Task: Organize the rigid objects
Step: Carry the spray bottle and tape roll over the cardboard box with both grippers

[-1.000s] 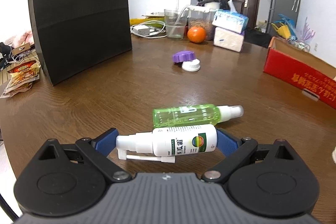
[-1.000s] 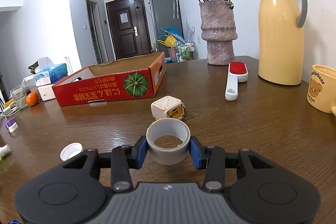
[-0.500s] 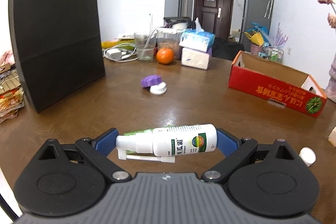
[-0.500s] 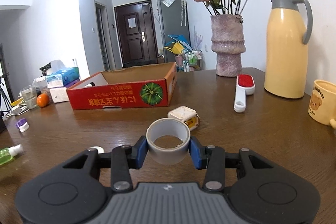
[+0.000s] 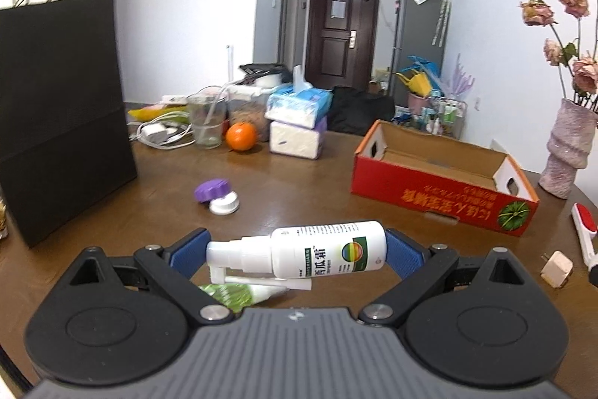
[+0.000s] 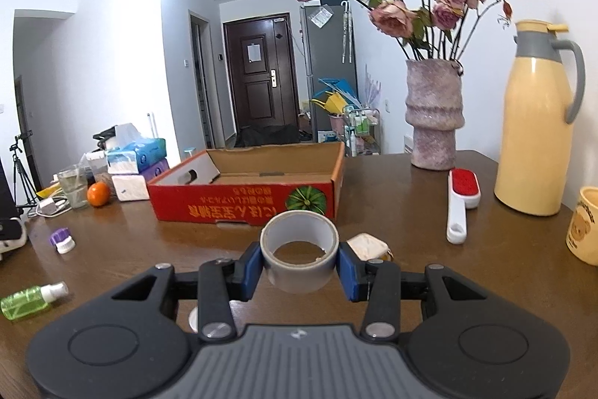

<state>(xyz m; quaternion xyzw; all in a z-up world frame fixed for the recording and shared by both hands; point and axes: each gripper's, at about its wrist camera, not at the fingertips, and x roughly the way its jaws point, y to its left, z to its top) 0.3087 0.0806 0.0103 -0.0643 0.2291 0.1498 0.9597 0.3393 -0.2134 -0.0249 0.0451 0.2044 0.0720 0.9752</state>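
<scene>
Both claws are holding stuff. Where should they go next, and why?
Probably forward to the red box. The left claw grips a white bottle, the right claw a tape roll, and the box ahead sits open.

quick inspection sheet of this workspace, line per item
surface: brown wooden table, much of it bare.
job's things: white spray bottle and grey tape roll are held; red cardboard box is open; green spray bottle lies flat.
clutter: purple cap, white cap, orange, tissue packs, lint brush, mug, thermos, vase, black bag.
grippers: left gripper grips the bottle end to end; right gripper clamps the roll.
cables: white charger cable.
surroundings: dark door, fridge.
</scene>
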